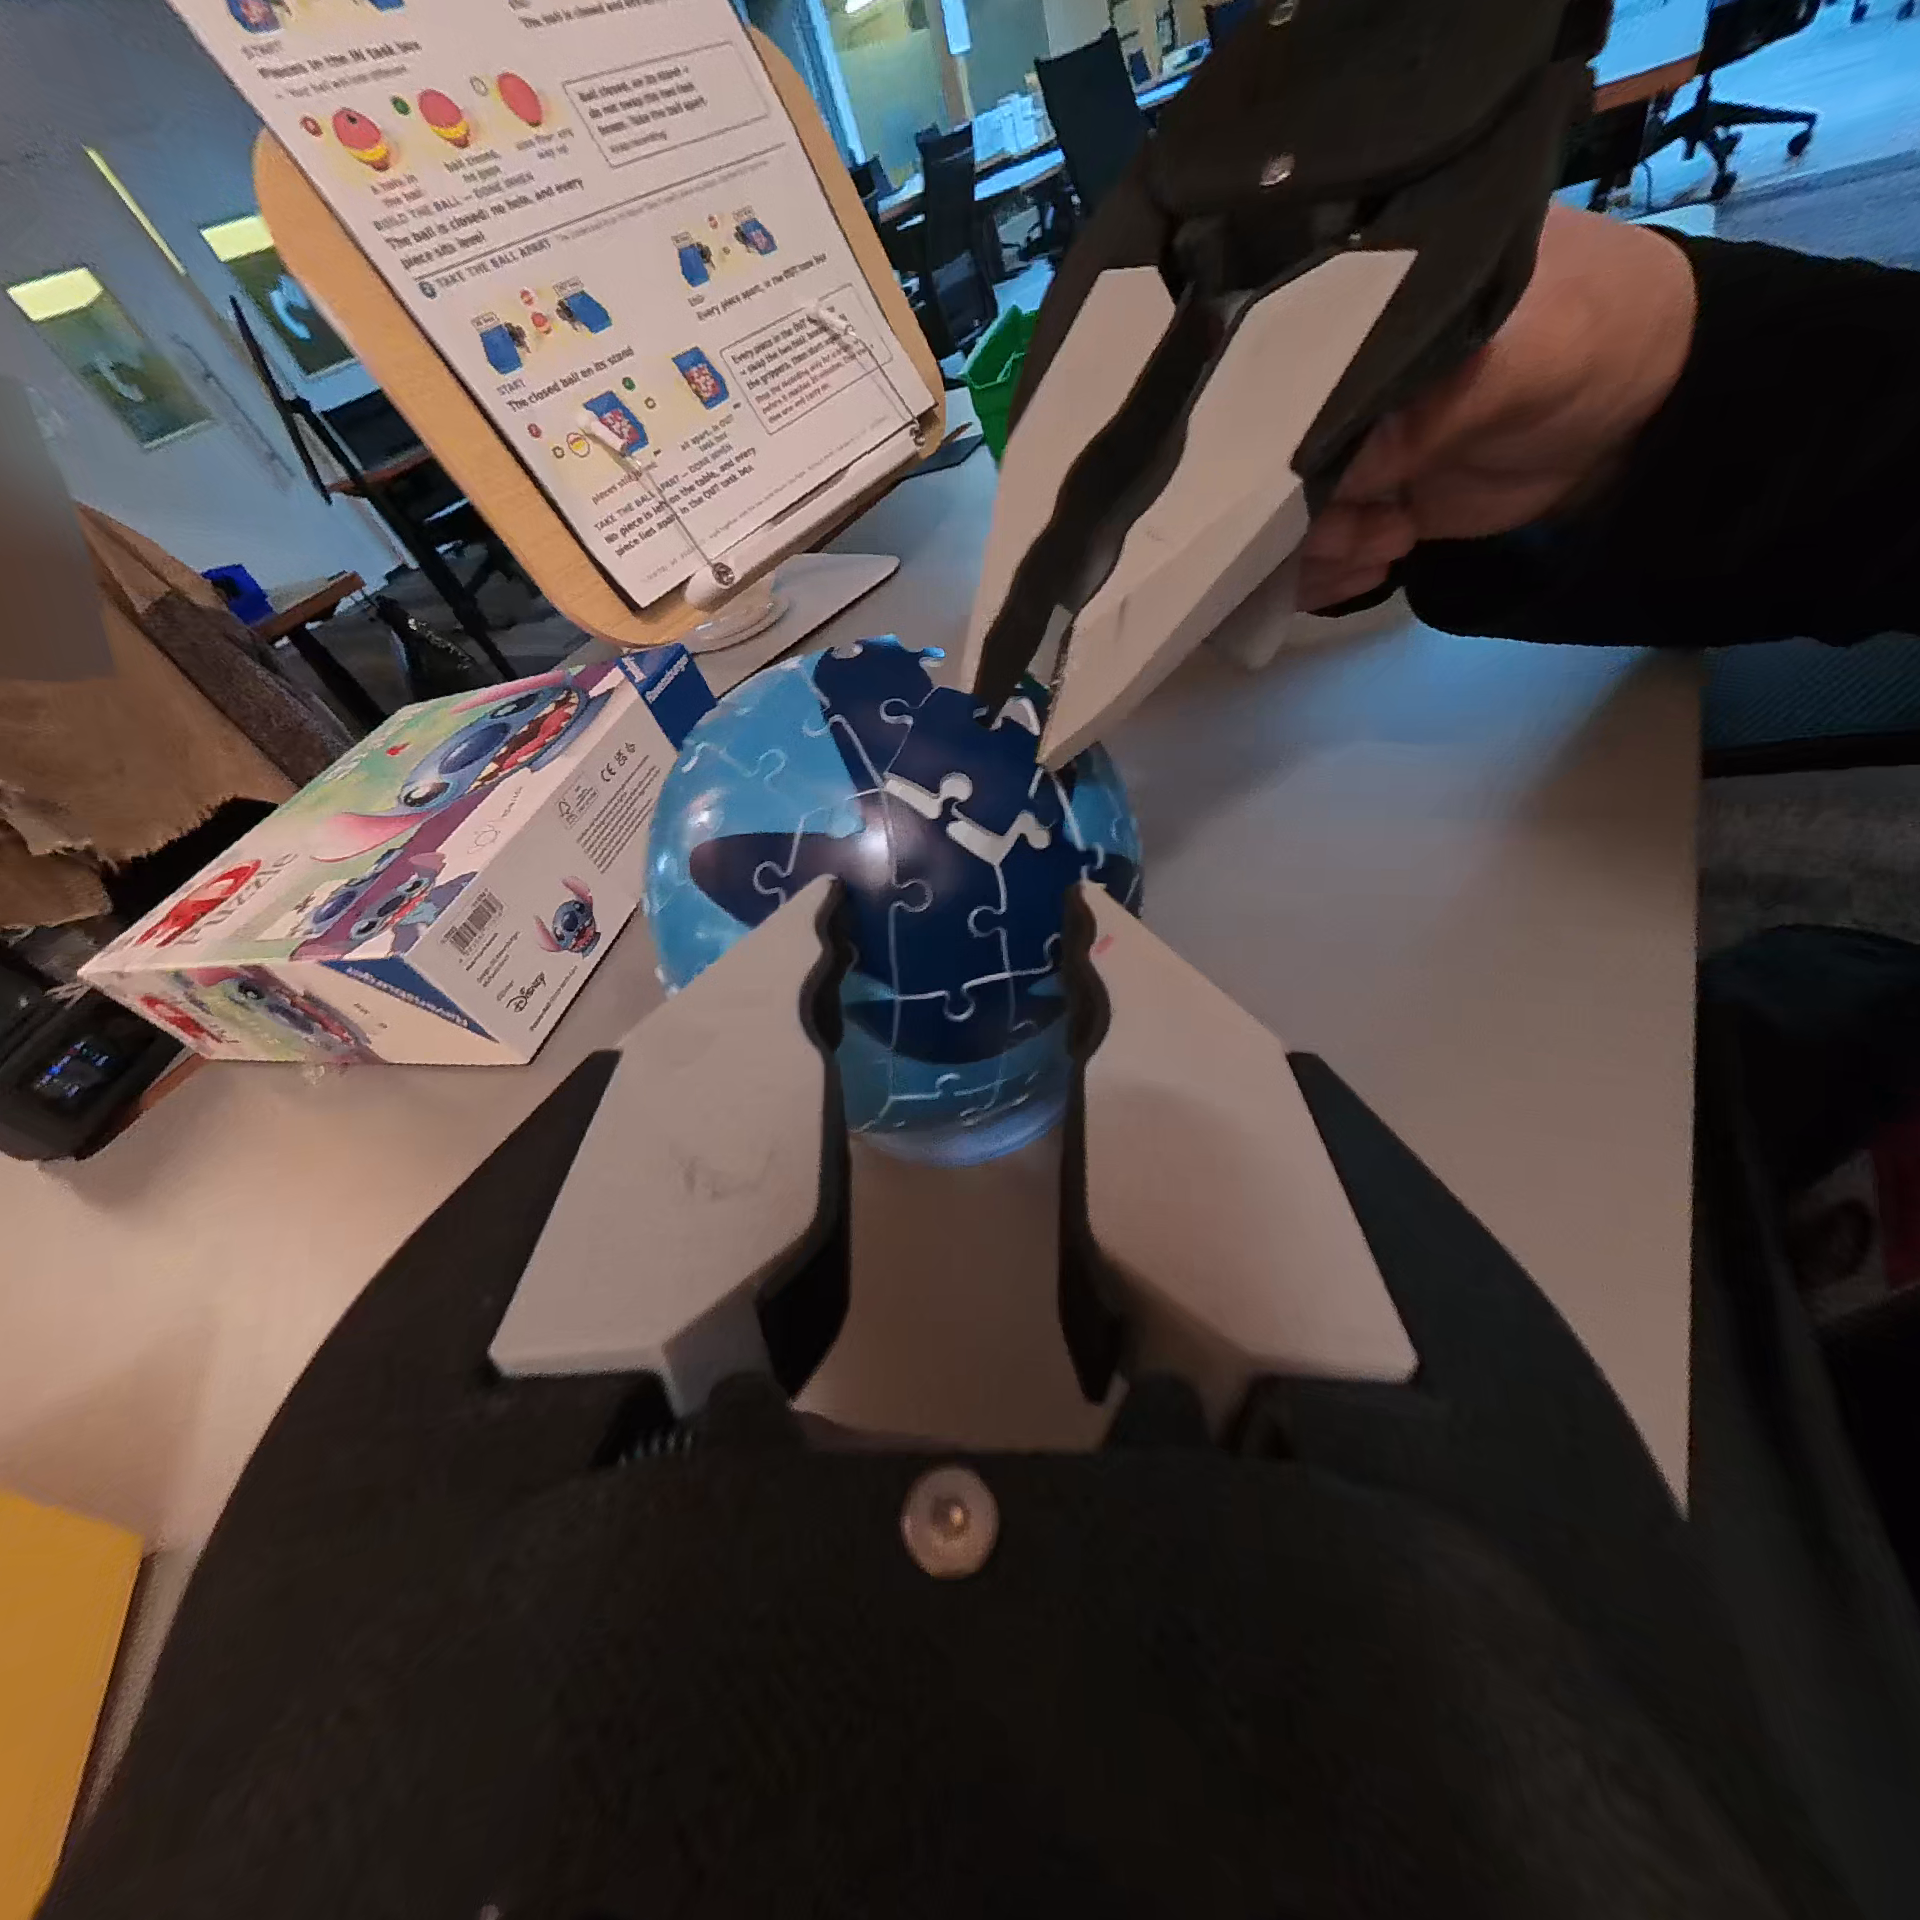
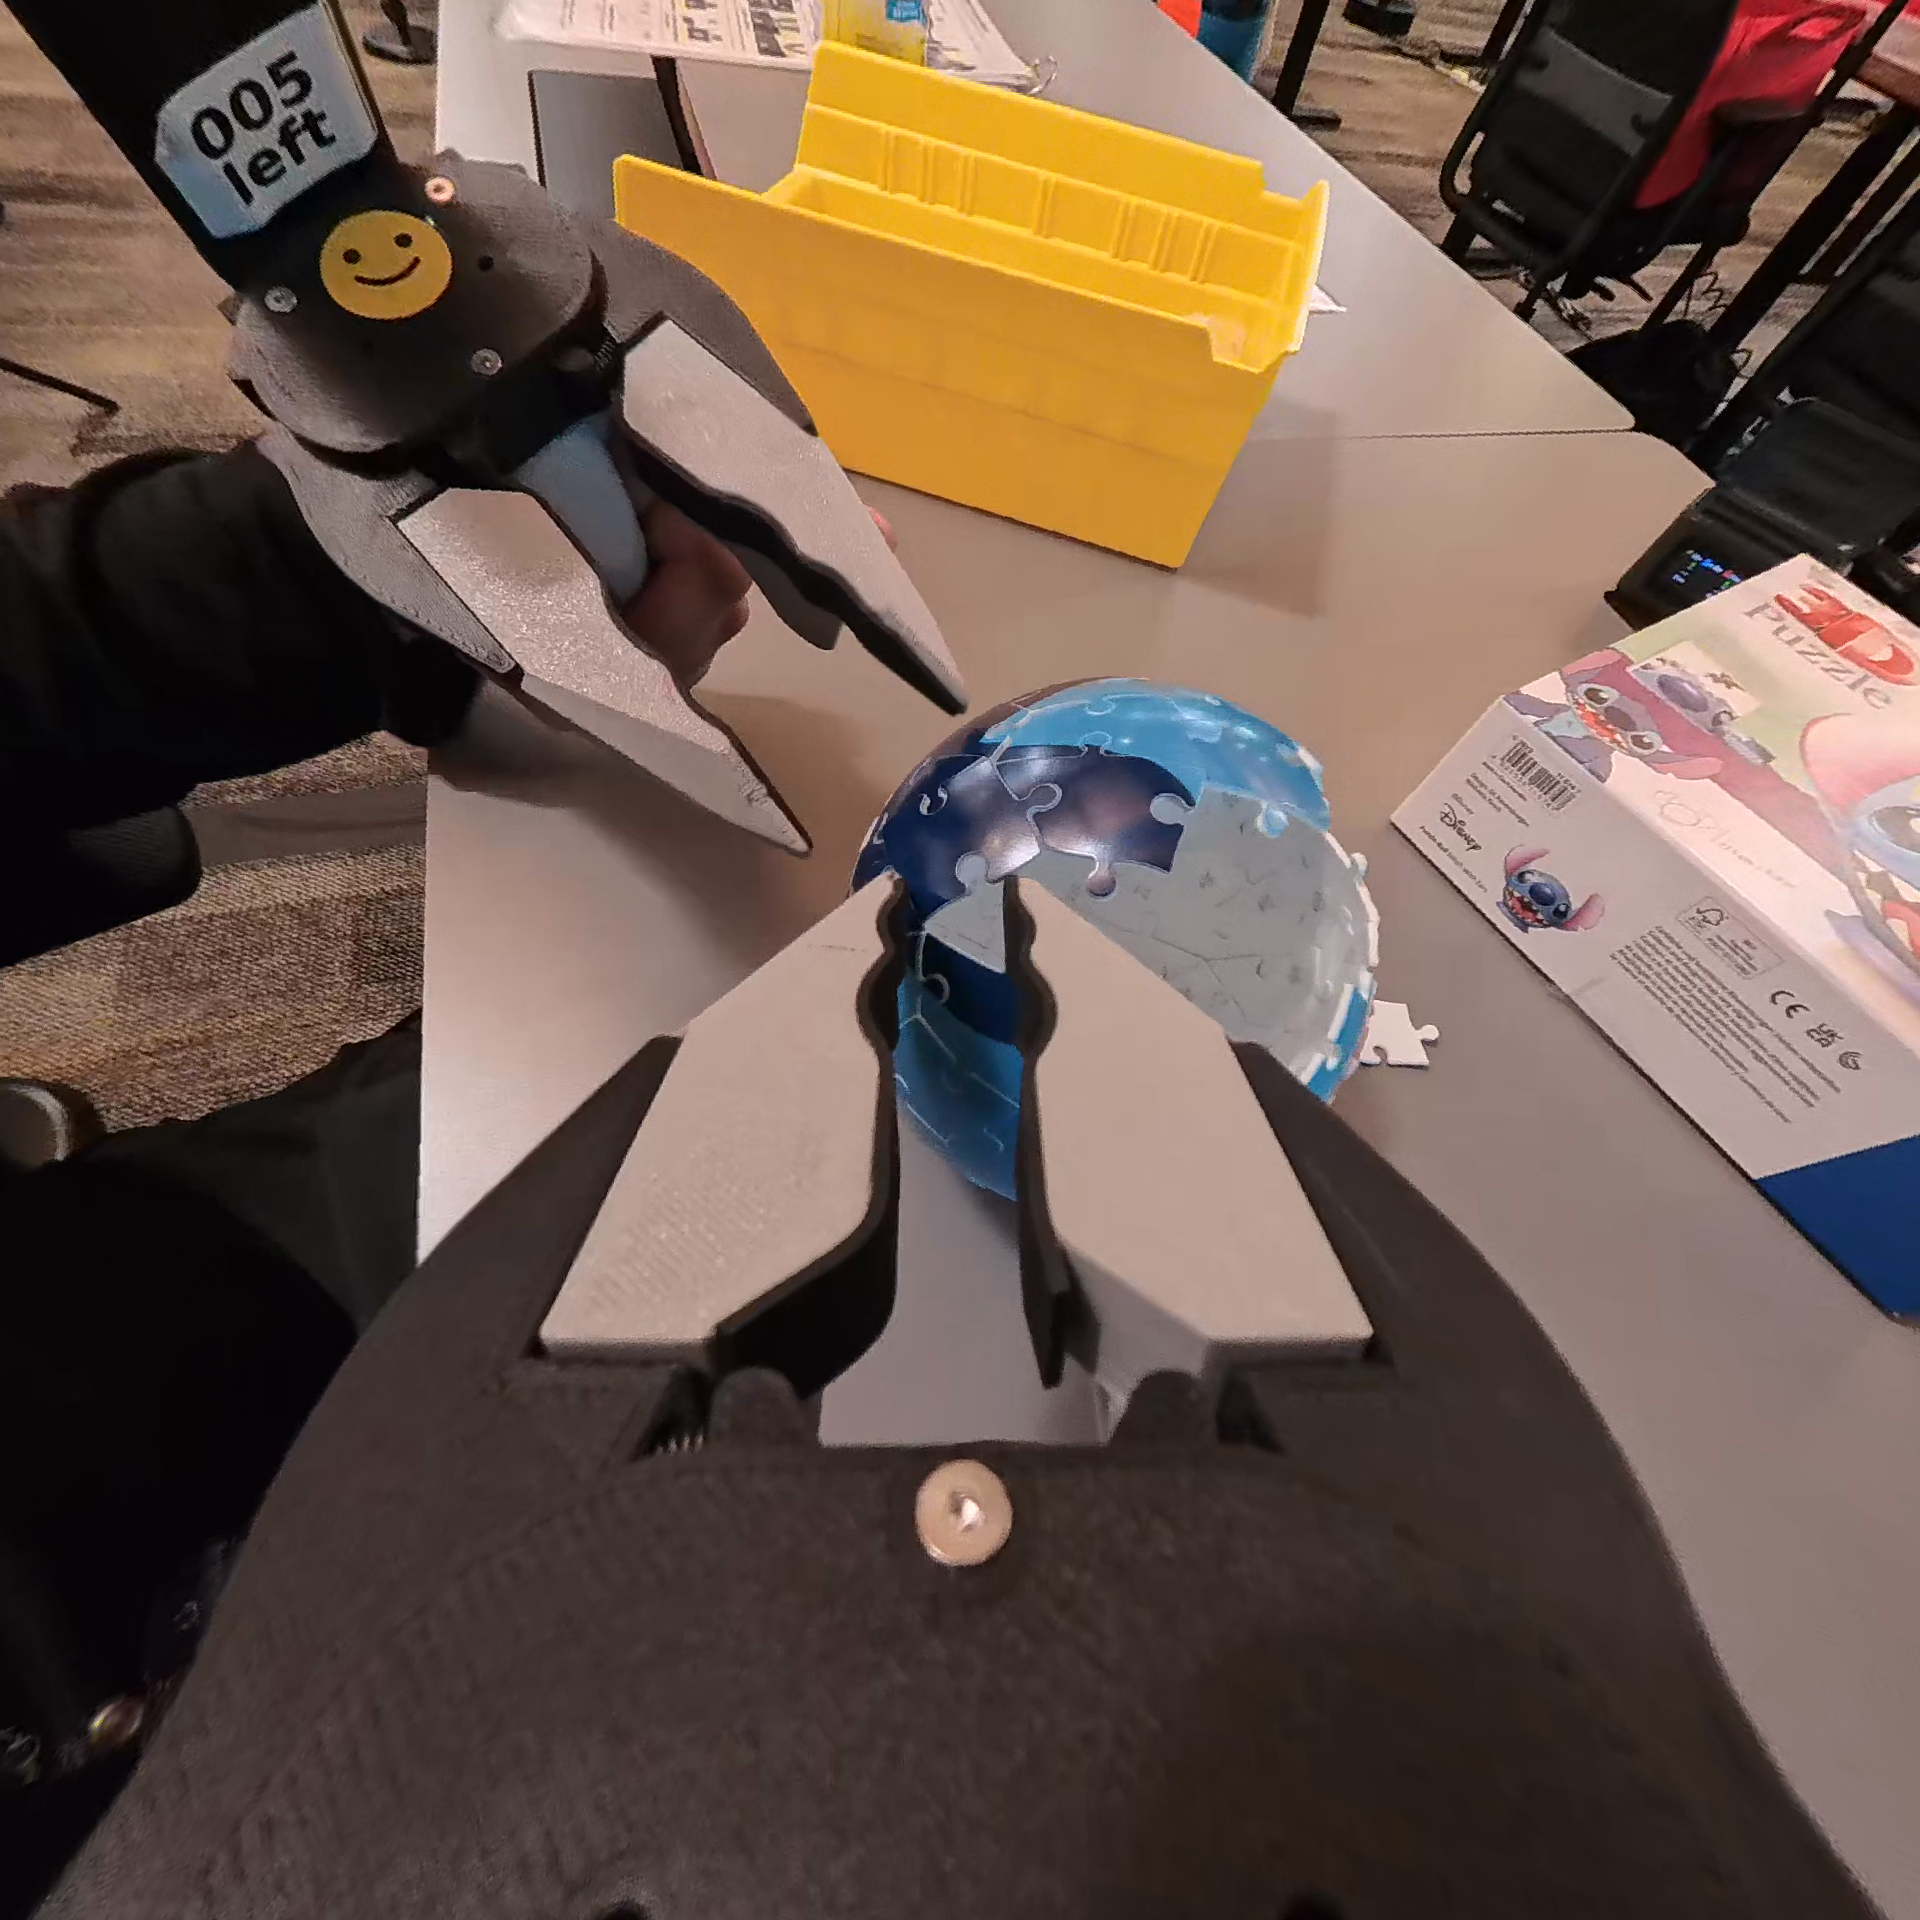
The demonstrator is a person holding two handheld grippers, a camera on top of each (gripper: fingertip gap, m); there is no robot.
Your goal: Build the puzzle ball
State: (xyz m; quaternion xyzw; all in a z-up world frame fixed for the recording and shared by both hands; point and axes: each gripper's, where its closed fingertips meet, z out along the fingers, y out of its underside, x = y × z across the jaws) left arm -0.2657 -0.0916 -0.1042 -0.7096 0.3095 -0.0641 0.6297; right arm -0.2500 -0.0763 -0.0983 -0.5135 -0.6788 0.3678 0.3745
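Right tongs (image 2: pixel 951 883) pinch puzzle ball (image 2: pixel 1091 790) rim; left tongs (image 2: pixel 883 779) apart

Puzzle ball (image 1: pixel 894 894) sits on the counter (image 1: pixel 1403 935), roughly mid-surface. From my left wrist view: puzzle box (image 1: pixel 416 883) lies flat just left of the ball, instruction sheet (image 1: pixel 582 281) propped upright on its stand behind both. My left tongs (image 1: pixel 951 904) straddle the ball's near side; right tongs (image 1: pixel 1023 717) come down onto its top from the right. From my right wrist view: loose piece (image 2: pixel 1397 1039) on the counter, touching the ball's far side, between ball and box. Bin (image 2: pixel 997 343) stands behind the ball, well apart.
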